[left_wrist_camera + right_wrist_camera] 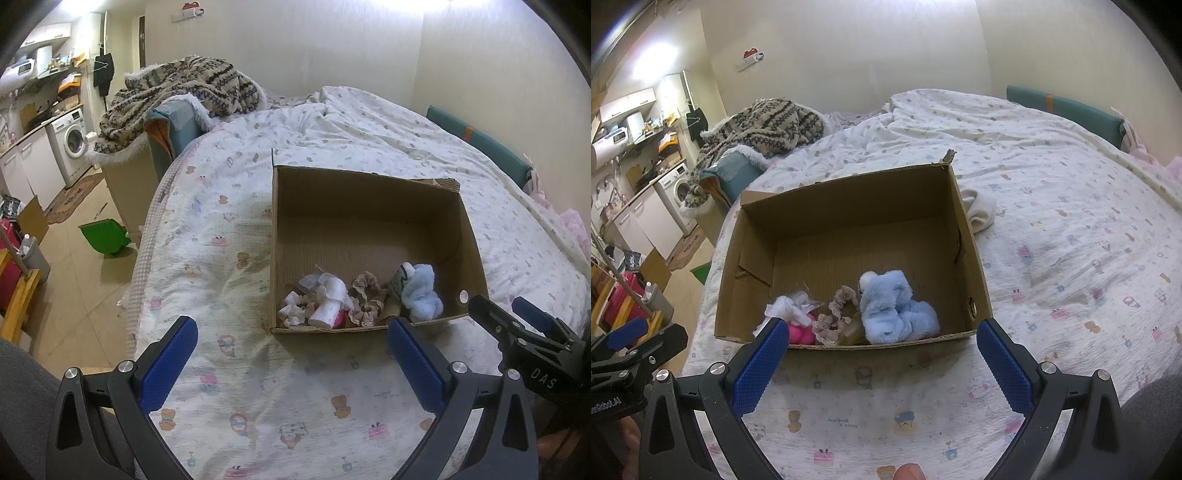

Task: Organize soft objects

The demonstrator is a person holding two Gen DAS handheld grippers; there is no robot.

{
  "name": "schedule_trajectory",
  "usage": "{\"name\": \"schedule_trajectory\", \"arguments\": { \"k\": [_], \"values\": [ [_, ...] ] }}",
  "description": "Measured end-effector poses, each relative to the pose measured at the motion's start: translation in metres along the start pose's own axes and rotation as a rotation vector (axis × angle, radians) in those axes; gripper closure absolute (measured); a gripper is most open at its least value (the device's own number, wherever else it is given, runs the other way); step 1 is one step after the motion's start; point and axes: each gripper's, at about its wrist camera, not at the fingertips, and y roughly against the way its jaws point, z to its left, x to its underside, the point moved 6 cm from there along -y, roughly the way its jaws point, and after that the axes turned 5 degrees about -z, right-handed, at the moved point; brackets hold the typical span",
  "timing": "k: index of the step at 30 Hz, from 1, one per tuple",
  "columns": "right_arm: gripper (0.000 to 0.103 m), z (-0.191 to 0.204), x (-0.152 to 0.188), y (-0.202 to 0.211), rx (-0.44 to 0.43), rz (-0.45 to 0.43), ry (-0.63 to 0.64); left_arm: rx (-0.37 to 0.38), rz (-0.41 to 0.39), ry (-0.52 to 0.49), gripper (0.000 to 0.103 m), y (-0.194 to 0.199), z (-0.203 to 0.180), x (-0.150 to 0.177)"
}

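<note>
An open cardboard box (pixel 280 221) (pixel 971 258) stands on the bed. Along its near wall lie a fluffy light-blue plush (pixel 421 291) (pixel 894 306), a beige lace scrunchie (pixel 365 299) (pixel 838 310), crumpled white cloth (pixel 332 288) (pixel 786 310) and a pink item (pixel 801 332). A white sock (pixel 979 210) lies on the quilt outside the box's right wall. My left gripper (pixel 291 362) hovers open just short of the box, nothing between its fingers. My right gripper (pixel 882 362) is open too, also in front of the box and empty.
The bed has a cartoon-print quilt (pixel 229 266) (pixel 1071 240). A patterned fleece blanket (pixel 177 92) is piled at the far left corner. Left of the bed is the floor, with a green dustpan (pixel 105 236), cabinets and a washing machine (pixel 72 144). A teal headboard (pixel 480 144) runs along the right.
</note>
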Motion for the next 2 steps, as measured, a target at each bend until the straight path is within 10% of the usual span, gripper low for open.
{"name": "schedule_trajectory", "arguments": {
  "k": [2],
  "values": [
    [0.000,-0.0001,-0.0001,-0.0001,0.000,0.000,0.001,0.000,0.000,0.003,0.000,-0.0010,0.0004,0.0011]
  ]
}}
